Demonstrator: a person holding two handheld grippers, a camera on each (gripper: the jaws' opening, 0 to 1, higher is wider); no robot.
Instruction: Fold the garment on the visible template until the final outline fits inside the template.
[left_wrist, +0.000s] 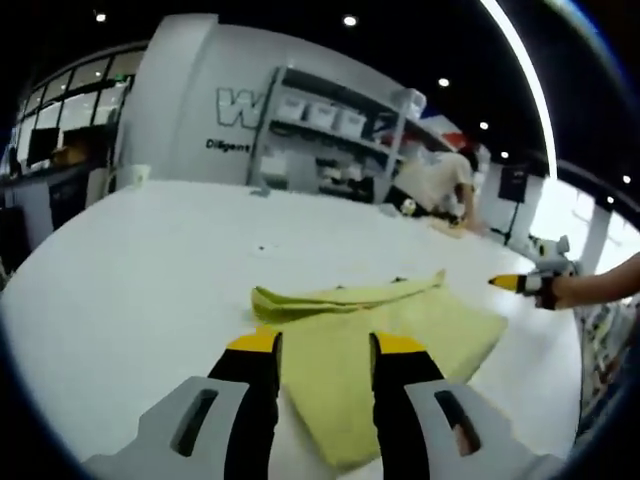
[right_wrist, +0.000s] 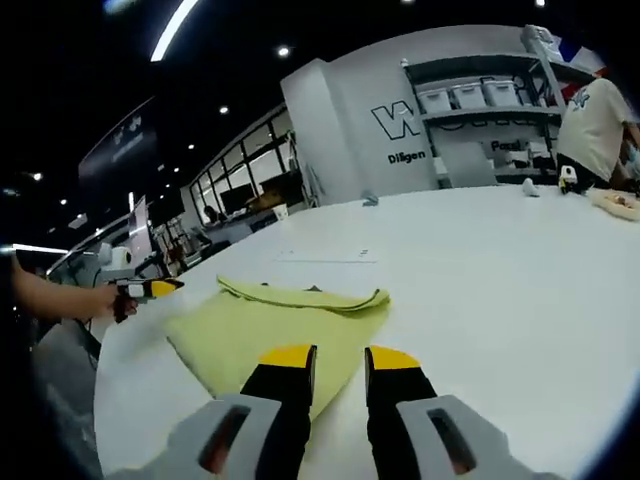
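Left gripper (left_wrist: 324, 345) hovering bottom centre, jaws apart, gripping nothing. Right gripper (right_wrist: 336, 358) likewise, jaws parted. Yellow garment (left_wrist: 400, 335) lying partly folded on white table (left_wrist: 150, 260), mid-frame. Template outline possibly hiding beneath; unclear.

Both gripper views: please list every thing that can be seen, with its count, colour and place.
Garment: one, yellow-green, on the table, far edge folded into a ridge.
Table: one, white, large, under the garment.
Shelf unit: one, grey, holding pale bins, against the far wall.
Other person: one, light shirt, bent over the table's far side.
Left tool: one, black with yellow tips, jaws apart, over the garment's near edge.
Right tool: one, black with yellow tips, jaws apart, at the garment's near edge.
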